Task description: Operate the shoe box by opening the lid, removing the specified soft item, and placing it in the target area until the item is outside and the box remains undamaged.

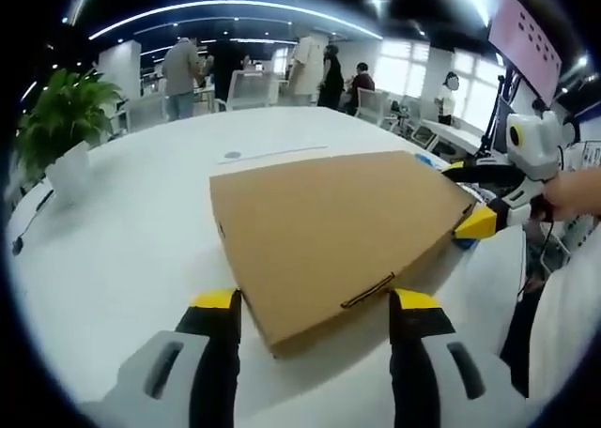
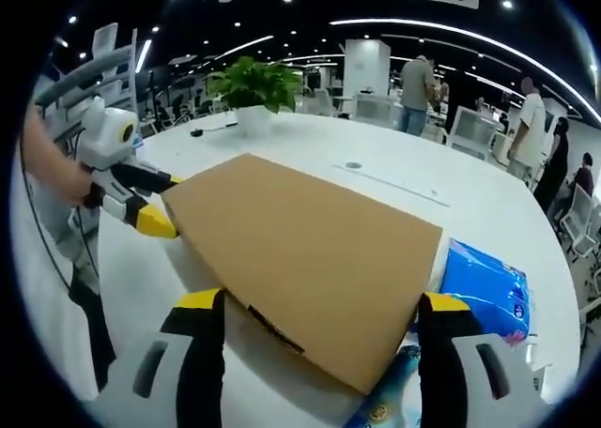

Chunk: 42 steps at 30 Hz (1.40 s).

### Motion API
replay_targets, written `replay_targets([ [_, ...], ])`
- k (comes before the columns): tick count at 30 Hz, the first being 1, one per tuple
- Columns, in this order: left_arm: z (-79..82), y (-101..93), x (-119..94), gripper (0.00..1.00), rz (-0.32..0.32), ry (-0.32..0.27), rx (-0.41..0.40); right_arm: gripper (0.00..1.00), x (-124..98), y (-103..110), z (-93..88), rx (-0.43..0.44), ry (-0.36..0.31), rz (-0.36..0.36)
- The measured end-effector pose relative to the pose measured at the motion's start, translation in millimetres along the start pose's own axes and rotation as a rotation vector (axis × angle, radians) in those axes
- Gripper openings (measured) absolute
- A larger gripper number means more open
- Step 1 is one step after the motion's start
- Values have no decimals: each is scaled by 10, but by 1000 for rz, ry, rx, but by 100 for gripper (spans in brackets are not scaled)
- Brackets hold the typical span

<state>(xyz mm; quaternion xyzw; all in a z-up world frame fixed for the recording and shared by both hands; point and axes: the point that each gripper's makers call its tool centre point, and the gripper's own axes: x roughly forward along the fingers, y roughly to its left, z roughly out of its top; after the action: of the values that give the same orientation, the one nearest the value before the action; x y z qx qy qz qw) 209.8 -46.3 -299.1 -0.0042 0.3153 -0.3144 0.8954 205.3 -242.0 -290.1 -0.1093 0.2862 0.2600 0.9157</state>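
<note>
Nearest in the left gripper view, the left gripper stands with its yellow-tipped jaws spread wide, straddling one end of the shoe box and holding nothing. In the right gripper view the right gripper does the same at the opposite end, jaws parted on either side of the box, not clamped on it. My guess is that each tool is set at a short end so the two can brace and lift the lid together without crushing the cardboard.

The box is plain brown cardboard, flat-topped, its lid closed, with a small tab slot near the left gripper's end. It lies on the white table, so opening is not yet done, and the soft item inside cannot be seen.

Just beside the box, at the right gripper's end, lies a blue plastic packet. Beyond the box stands a potted plant, and farther still, people by desks.
</note>
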Motion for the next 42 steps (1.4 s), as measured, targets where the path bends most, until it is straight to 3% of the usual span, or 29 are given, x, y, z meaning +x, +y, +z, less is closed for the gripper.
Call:
replay_targets([
  [19, -49, 17, 16, 65, 11, 28, 39, 87, 9, -7, 5, 2, 9, 3],
  [21, -40, 18, 14, 66, 8, 27, 17, 86, 5, -14, -4, -6, 16, 1],
  [24, -37, -8, 4, 68, -10, 25, -87, 86, -7, -2, -45, 7, 35, 0],
  [28, -25, -9, -13, 69, -8, 17, -81, 86, -58, 18, -65, 25, 35, 3],
  [32, 67, -20, -102, 68, -29, -38, -154, 86, -135, -26, -79, 21, 38, 2],
  [34, 128, -27, -175, 66, -48, -67, -216, 86, -212, -133, -138, 26, 53, -42],
  [37, 146, -10, -266, 66, -60, -80, -252, 88, -321, -118, -109, 143, 0, -12],
  [42, 129, 5, -375, 66, -52, -89, -267, 90, -408, -181, -114, 148, -4, -8],
])
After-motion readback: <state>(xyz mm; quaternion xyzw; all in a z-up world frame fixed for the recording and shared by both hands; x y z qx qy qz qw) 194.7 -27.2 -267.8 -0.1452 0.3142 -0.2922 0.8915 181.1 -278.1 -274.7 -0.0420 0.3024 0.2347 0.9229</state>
